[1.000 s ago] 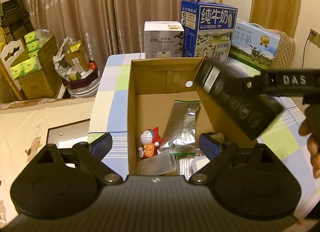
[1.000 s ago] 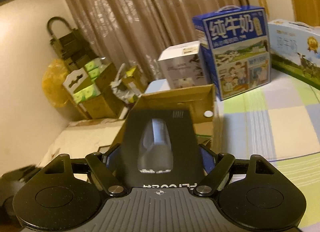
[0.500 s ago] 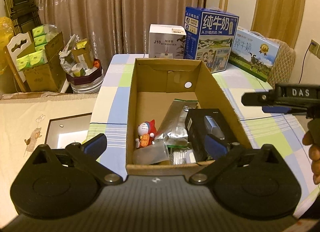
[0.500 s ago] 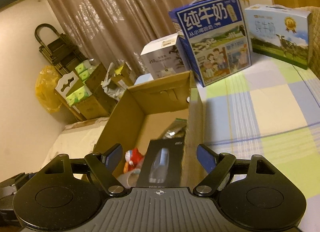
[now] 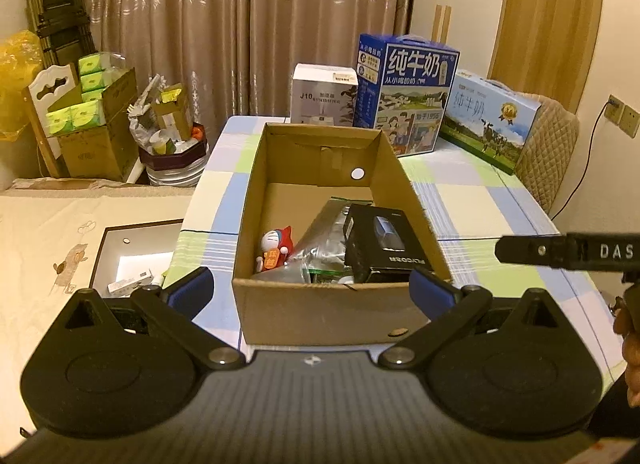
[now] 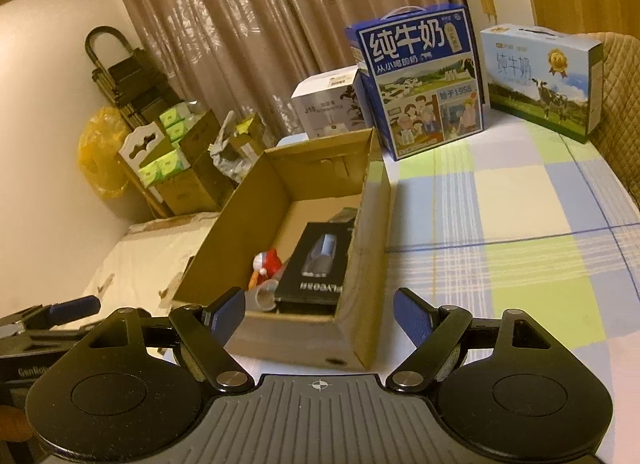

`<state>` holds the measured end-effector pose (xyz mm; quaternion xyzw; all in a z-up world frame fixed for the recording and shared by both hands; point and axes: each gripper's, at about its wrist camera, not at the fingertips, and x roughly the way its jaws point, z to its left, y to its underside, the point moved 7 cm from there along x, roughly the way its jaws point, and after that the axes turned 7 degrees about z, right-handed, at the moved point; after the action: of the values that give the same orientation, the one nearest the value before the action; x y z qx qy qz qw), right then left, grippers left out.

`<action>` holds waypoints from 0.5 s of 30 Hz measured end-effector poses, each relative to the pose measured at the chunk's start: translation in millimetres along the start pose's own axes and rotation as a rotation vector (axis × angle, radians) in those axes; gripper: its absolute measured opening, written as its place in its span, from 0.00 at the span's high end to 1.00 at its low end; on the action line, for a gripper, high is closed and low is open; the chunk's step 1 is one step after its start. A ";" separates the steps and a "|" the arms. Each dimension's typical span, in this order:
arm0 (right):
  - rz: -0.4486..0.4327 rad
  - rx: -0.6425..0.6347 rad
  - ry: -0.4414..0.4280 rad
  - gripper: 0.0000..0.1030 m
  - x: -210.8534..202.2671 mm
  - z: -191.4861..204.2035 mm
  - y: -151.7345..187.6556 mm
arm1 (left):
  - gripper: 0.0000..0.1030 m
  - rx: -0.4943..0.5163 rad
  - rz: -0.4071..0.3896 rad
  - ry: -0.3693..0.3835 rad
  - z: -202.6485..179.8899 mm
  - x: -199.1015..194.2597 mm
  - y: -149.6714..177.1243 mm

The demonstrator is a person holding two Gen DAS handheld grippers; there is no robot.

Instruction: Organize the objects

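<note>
Cardboard box is sitting open on the checked table, seen from the left wrist, and the black shaver box is lying inside it along the right wall, resting on a silver foil pouch. A small Doraemon figure is standing just beside the pouch, near the box's left wall. The left gripper is hovering in front of the box with its blue fingers spread wide, holding nothing. Behind the box, a white humidifier carton and a blue milk carton are standing at the table's far edge.

From the right wrist, the right gripper is hanging just short of the box's near corner, its fingers likewise parted and empty. The shaver box is lying flat inside against the right wall, with the Doraemon figure beside it. The left gripper's blue fingertip is showing at the lower left.
</note>
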<state>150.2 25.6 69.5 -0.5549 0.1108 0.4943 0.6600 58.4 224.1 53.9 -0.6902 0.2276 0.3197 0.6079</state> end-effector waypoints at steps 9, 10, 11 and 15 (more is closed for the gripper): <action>0.016 -0.031 0.054 0.24 -29.9 -1.5 27.2 | 0.01 -0.054 0.043 0.008 -9.4 -22.6 25.6; 0.019 -0.038 0.062 0.24 -32.1 -1.9 30.6 | 0.01 -0.054 0.048 0.013 -10.9 -23.6 29.2; 0.022 -0.044 0.071 0.24 -34.1 -2.7 34.9 | 0.01 -0.054 0.052 0.016 -12.5 -23.6 31.4; 0.037 -0.061 0.093 0.24 -38.1 -7.0 47.6 | 0.01 -0.061 0.066 0.016 -15.4 -24.5 45.3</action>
<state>97.6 -5.4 63.7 -0.5950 0.1366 0.4831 0.6277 12.1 199.9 40.9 -0.7032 0.2454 0.3409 0.5737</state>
